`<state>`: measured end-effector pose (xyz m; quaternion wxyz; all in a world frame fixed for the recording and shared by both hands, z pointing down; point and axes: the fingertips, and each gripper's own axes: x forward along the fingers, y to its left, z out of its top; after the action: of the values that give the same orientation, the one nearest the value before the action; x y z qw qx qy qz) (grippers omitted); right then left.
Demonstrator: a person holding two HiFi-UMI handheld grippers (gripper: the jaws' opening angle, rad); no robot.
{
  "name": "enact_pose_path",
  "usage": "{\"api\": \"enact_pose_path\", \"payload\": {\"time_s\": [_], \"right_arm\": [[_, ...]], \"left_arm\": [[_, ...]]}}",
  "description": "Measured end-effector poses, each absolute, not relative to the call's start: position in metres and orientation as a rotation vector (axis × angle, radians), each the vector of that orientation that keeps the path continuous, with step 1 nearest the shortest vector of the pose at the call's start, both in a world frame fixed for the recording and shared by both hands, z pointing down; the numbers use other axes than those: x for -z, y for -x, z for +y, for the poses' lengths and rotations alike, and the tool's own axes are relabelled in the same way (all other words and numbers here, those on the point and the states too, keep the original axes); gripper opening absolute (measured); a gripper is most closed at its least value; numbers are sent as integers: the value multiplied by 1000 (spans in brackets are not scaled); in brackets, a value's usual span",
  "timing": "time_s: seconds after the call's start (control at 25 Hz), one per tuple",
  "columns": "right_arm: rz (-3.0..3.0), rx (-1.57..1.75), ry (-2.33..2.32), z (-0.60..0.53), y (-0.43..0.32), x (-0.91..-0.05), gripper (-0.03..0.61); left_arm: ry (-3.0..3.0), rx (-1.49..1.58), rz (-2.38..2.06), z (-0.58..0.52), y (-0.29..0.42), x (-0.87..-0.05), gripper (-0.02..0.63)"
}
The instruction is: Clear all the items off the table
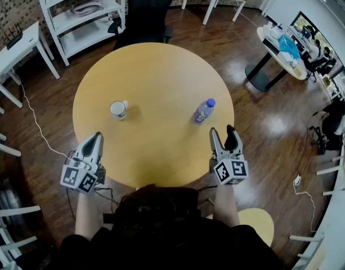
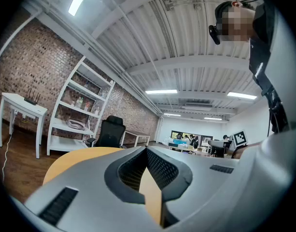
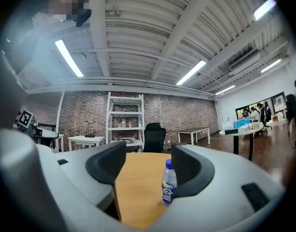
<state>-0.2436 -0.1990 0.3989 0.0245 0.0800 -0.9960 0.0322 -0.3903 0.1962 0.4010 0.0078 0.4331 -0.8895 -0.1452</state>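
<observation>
On the round table (image 1: 161, 72), a cup (image 1: 118, 109) is standing at the left and a bottle (image 1: 204, 111) is standing upright at the right, well apart. The left gripper (image 1: 95, 136) is hovering over the near edge with its jaws pressed together on nothing. The right gripper (image 1: 222, 131) is pointing at the bottle with its jaws spread — the bottle is standing just ahead of them, untouched.

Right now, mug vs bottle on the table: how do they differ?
The mug is white, squat and open-topped; the bottle is clear, taller and capped in blue. The mug stands left on the table, the bottle right. Both stand upright, untouched.
</observation>
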Motion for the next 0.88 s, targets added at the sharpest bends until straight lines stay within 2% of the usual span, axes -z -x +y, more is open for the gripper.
{"api": "enact_pose_path", "payload": {"time_s": [0.32,0.4,0.88], "right_arm": [[-3043,-152,-323,-217,267,-421,301],[-3011,-181,-311,-225,275,-431,390],[-2804,-168,-162,-262,334,-510,390]], "left_arm": [[-1383,390,-2743,175,419,-414,2],[-1383,383,-2720,160,424,-420,2],[-1366,343,-2567,81,442,-458,2]]}}
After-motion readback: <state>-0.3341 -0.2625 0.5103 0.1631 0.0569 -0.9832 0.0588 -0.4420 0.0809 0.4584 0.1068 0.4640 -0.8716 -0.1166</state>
